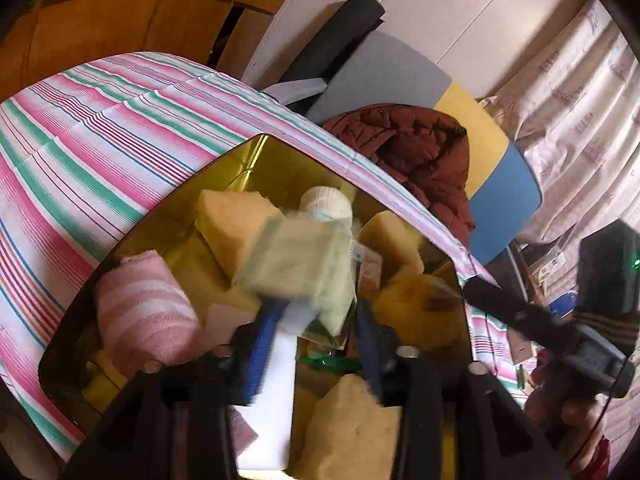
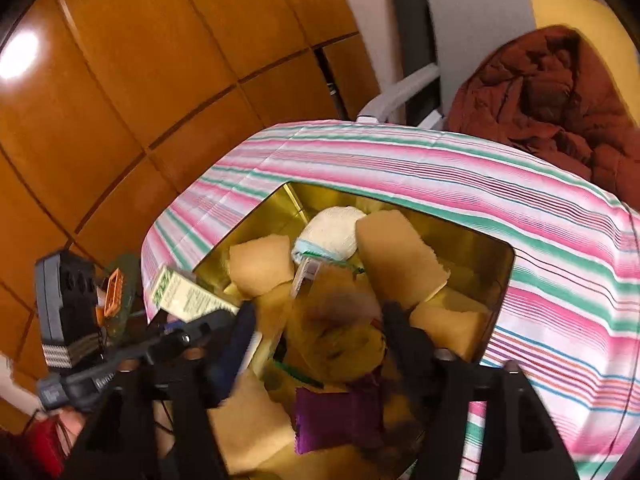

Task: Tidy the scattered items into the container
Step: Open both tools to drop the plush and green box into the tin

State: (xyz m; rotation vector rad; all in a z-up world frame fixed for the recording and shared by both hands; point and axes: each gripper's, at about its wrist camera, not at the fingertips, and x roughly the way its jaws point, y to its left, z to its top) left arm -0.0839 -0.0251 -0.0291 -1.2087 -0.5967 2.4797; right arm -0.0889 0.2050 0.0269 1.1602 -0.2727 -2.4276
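Left wrist view: the gold container (image 1: pixel 256 152) at the surface's far edge is nearly full — sponges, rolled cloths. Left gripper (image 1: pixel 316 320) jaws spread around a pale green box (image 1: pixel 296 264); right gripper (image 2: pixel 320 320) jaws spread, nothing pinched.

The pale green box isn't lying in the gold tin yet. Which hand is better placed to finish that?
Left, likely: the green box sits between the left gripper's fingers above the tin; the right gripper is over a yellow item.
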